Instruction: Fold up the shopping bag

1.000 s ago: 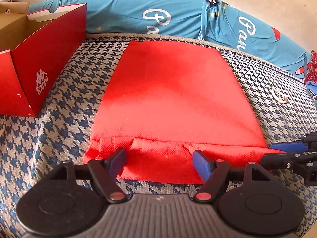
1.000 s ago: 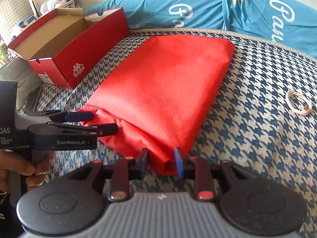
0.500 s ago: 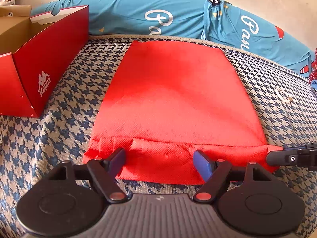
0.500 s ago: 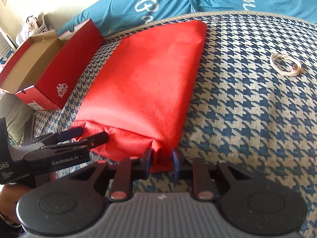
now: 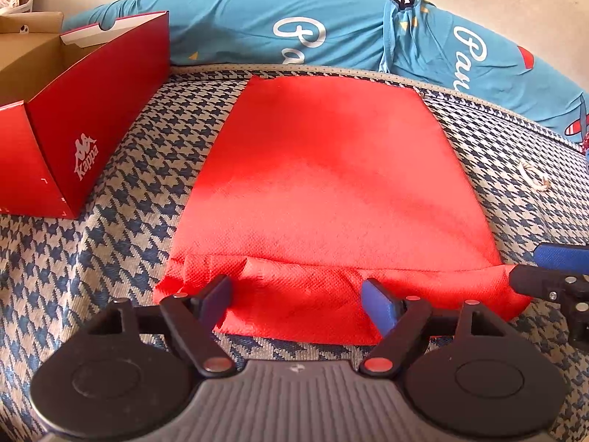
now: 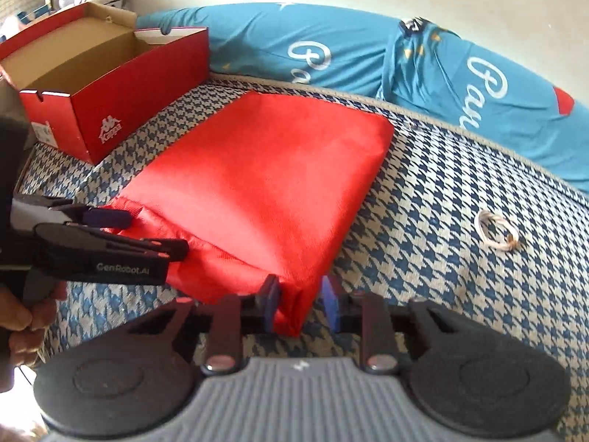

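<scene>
Bag: the red shopping bag [image 5: 331,184] lies flat on the houndstooth cover [image 5: 129,184], its near hem at 6 o'clock in both wrist views.
Left gripper [image 5: 296,296]: jaws spread wide over the hem, pads not pressing the fabric.
Right gripper [image 6: 300,300]: jaws have just been closing, the bag's near right corner bunched between them; the right pad looks just clear of the cloth.
Advice: pinch both corners fully before you lift, then carry the hem evenly toward 12 o'clock.
Writing: "Kappa" on the red shoebox [image 5: 84,129] at 10 o'clock; "GenRobot.AI" on the left gripper's side; "Pa…" in white script on the blue pillows [image 5: 294,37] at 12 o'clock.
</scene>
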